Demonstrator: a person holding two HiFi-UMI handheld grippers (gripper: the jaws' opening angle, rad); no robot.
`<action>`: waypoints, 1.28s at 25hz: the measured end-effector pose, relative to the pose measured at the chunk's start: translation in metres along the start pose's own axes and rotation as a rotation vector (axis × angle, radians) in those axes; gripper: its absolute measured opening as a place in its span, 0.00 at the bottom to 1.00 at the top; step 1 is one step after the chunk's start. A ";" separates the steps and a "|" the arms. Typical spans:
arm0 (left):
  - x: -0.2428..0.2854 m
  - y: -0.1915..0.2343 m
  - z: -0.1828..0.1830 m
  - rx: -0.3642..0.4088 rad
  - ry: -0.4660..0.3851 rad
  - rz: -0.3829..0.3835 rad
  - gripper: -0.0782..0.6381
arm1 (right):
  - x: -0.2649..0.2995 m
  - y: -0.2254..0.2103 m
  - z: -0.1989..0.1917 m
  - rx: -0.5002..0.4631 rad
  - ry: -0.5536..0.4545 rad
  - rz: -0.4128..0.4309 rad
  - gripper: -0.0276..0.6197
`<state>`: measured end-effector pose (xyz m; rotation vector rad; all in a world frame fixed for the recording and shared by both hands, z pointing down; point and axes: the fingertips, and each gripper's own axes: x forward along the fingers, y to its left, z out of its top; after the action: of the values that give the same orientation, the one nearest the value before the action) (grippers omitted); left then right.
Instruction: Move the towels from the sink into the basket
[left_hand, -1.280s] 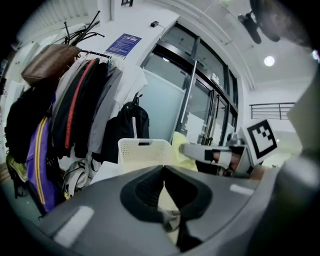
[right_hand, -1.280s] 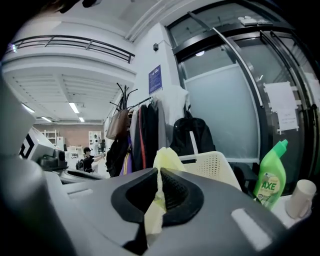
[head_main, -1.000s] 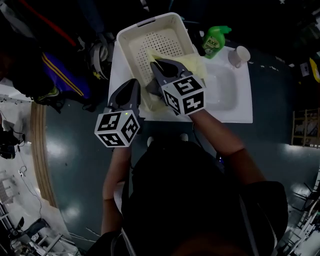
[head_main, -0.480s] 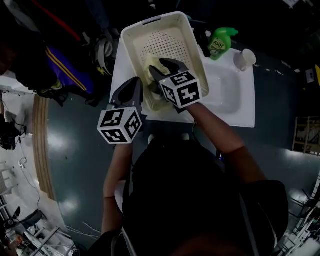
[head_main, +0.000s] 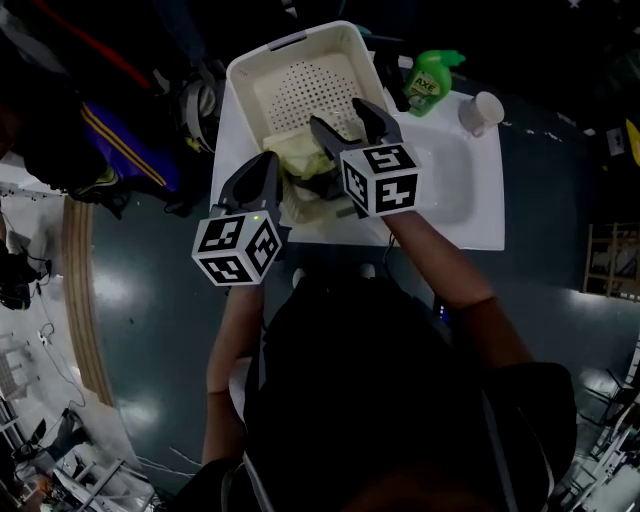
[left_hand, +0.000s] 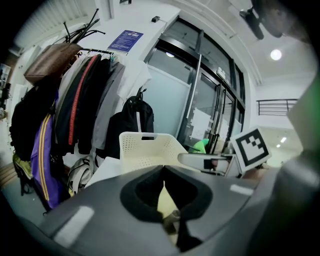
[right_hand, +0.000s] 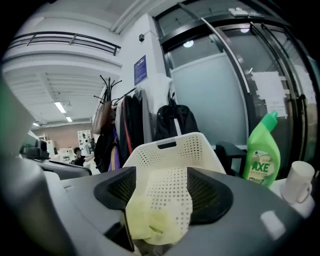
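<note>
Head view: a yellow towel (head_main: 300, 160) lies crumpled at the near end of the basket (head_main: 245, 75), left of the sink (head_main: 450, 185). The right gripper (head_main: 342, 113) hangs over it; the left gripper (head_main: 268, 160) is beside the basket. Left gripper view: its (left_hand: 162, 172) jaws meet, empty, with hanging coats (left_hand: 75, 100) behind. Right gripper view: its (right_hand: 165, 185) jaws, just opened wide, frame the loose towel (right_hand: 152, 220), with a green bottle (right_hand: 261, 152) and a cup (right_hand: 298, 181) to the right.

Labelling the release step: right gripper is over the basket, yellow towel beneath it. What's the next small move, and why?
Probably lift the right gripper straight up, clear of the basket. Its jaws have just been opening and stand wide apart. The yellow towel lies low between them, not pinched, and already seems to rest in the basket. The left gripper is shut beside it, holding nothing.
</note>
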<state>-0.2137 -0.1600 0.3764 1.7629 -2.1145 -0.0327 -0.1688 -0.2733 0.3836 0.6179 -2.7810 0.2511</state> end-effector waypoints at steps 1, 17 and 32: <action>0.001 -0.001 0.001 0.002 -0.002 -0.003 0.12 | -0.004 -0.004 0.003 0.012 -0.015 -0.007 0.50; -0.002 -0.018 0.018 0.020 -0.038 -0.035 0.12 | -0.036 -0.008 0.000 0.101 -0.003 0.069 0.22; -0.019 -0.030 0.004 0.015 -0.022 -0.050 0.12 | -0.064 0.005 -0.022 0.068 0.053 0.079 0.04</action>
<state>-0.1843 -0.1495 0.3599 1.8318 -2.0908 -0.0502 -0.1098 -0.2387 0.3844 0.5096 -2.7585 0.3742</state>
